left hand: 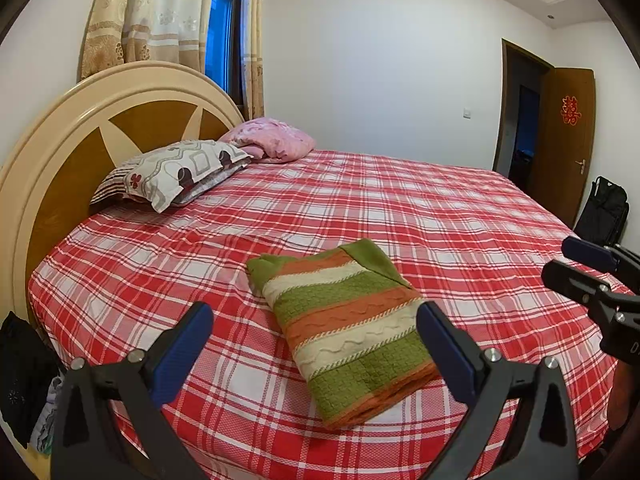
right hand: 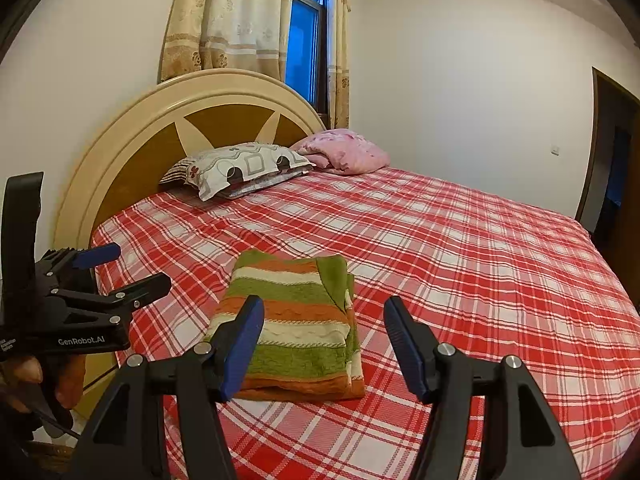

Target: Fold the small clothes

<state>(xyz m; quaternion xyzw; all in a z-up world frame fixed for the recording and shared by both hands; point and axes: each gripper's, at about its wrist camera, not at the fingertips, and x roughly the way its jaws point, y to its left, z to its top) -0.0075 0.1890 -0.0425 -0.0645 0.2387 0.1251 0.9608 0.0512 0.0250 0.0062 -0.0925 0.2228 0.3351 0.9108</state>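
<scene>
Item: one folded striped sweater (left hand: 348,328), green, orange and cream knit, lying flat on the red plaid bedsheet (left hand: 460,216) near the bed's near edge.

Our left gripper (left hand: 314,328): jaws spread wide, nothing held. The sweater lies beyond and below the blue pads (left hand: 180,354); its near end shows between them and passes behind the right-hand pad. We cannot tell whether that pad touches the knit.

Our right gripper (right hand: 324,328): jaws parted, nothing held. The sweater (right hand: 292,328) lies ahead of the left-hand pad (right hand: 240,350), which covers its near corner; the other pad stands over bare sheet.

Left wrist view only: an open brown door (left hand: 572,140) with a red paper emblem, a black bag (left hand: 604,208) by the wall, dark clothing (left hand: 20,376) hanging off the bed's near left corner, the right gripper at the right edge.

Right wrist view only: a hand (right hand: 36,384) grasping the left gripper's body at the left edge.

Both views: arched headboard (left hand: 60,152), patterned pillow (left hand: 180,170), pink bundle (left hand: 276,140), curtains (left hand: 148,16).
</scene>
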